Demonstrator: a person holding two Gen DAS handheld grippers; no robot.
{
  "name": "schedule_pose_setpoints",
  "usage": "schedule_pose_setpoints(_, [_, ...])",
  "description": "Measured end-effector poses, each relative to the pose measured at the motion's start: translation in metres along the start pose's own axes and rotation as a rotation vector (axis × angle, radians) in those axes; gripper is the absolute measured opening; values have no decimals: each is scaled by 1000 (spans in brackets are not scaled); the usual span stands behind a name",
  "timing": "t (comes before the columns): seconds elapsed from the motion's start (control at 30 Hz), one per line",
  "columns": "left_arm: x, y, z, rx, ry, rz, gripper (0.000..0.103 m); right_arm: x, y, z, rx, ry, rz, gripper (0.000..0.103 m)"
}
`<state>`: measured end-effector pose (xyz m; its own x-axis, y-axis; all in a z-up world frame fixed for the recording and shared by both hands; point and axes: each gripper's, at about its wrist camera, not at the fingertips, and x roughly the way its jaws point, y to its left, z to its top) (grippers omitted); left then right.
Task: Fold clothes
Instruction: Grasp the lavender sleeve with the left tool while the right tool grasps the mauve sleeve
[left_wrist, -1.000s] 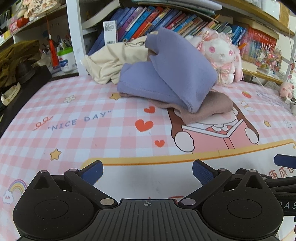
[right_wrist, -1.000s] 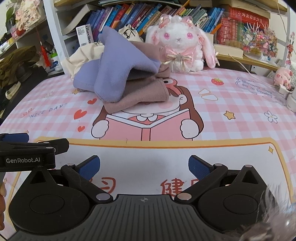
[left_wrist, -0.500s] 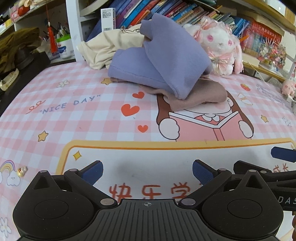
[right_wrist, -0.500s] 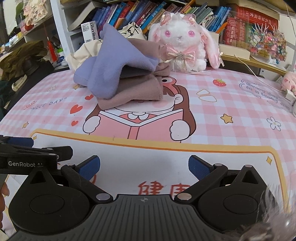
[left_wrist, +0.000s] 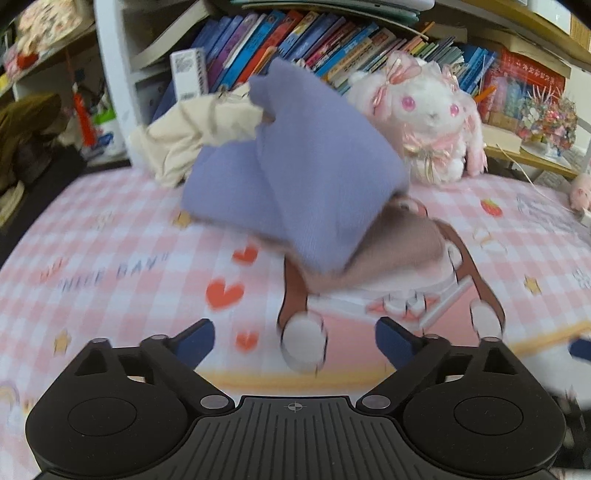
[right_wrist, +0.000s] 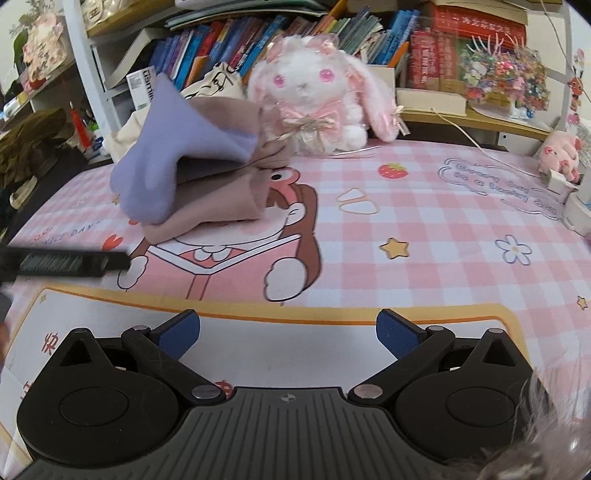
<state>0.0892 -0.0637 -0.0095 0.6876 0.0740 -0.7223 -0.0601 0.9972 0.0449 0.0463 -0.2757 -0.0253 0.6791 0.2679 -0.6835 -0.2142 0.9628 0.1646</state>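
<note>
A heap of clothes sits at the back of the pink checked mat: a lilac garment (left_wrist: 303, 177) (right_wrist: 166, 166) lies on top of a mauve-brown one (left_wrist: 388, 254) (right_wrist: 221, 199), with a cream garment (left_wrist: 192, 136) (right_wrist: 125, 140) behind. My left gripper (left_wrist: 293, 341) is short of the heap, its jaws closing with only the mat between them. My right gripper (right_wrist: 288, 330) stands open and holds nothing, further from the heap. The left gripper's finger (right_wrist: 66, 262) shows as a blurred black bar at the left edge of the right wrist view.
A white and pink plush rabbit (left_wrist: 428, 122) (right_wrist: 314, 99) sits just right of the heap. Bookshelves (right_wrist: 258, 40) line the back. A dark bag (left_wrist: 26, 136) lies at the left edge, a small pink pig toy (right_wrist: 557, 151) and white boxes at the right.
Both grippers have moved forward over the mat toward the heap, which now looms larger. The left view is blurred by motion and its jaws have narrowed a little.
</note>
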Motion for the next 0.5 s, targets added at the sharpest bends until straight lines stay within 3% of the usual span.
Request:
schedule_pose_setpoints(0.1, [18,-7,19,11,-12,37,68,-4,-7,1,7,-3,5,103])
schedule_pose_setpoints(0.23, [39,-11,37,-23,-7,48,58,-9,-13,1,11,-13,19,103])
schedule_pose_setpoints(0.3, [44,-9,43,-55,-2,26,18,-11,-14,1,9,-16,29,103])
schedule_pose_setpoints(0.33, [42,-5,46,-83,3,-2,12,-12,-14,1,6,-19,35,103])
schedule_pose_setpoints(0.43, [11,10,54,-153,-61,-83,8,-16,-13,1,-20,-37,55,103])
schedule_pose_setpoints(0.5, [-26,23,62,-144,-144,-134,8,-18,-10,3,-46,-53,65,103])
